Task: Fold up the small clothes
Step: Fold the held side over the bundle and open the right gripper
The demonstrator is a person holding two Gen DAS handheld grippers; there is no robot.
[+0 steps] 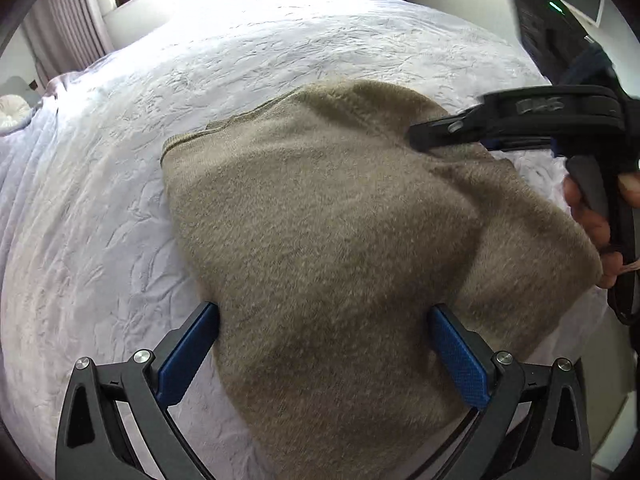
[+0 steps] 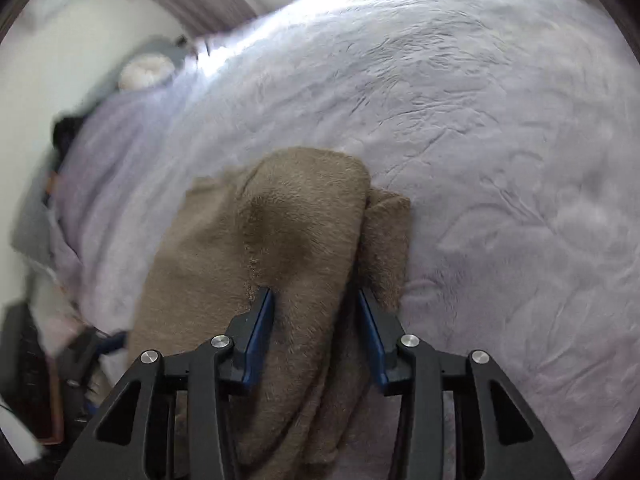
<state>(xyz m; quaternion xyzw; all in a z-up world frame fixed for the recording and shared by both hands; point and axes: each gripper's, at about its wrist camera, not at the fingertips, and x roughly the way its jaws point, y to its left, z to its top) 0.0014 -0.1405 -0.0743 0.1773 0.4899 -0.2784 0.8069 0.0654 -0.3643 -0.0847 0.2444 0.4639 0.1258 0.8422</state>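
Left wrist view | left tool (image 1: 322, 344) spread wide over brown knit garment (image 1: 332, 248) on bed (image 1: 100, 220) | right tool (image 2: 316, 330) half spread astride raised fold | bare bedspread beyond far edges

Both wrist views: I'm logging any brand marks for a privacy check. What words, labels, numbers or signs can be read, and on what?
No text can be read.
Right gripper: pale raised marking on its body, too blurred to read in the left wrist view.
Black box at upper right: only a green light, no legible label.
Brown garment, bedspread, left gripper: no print or tag visible.
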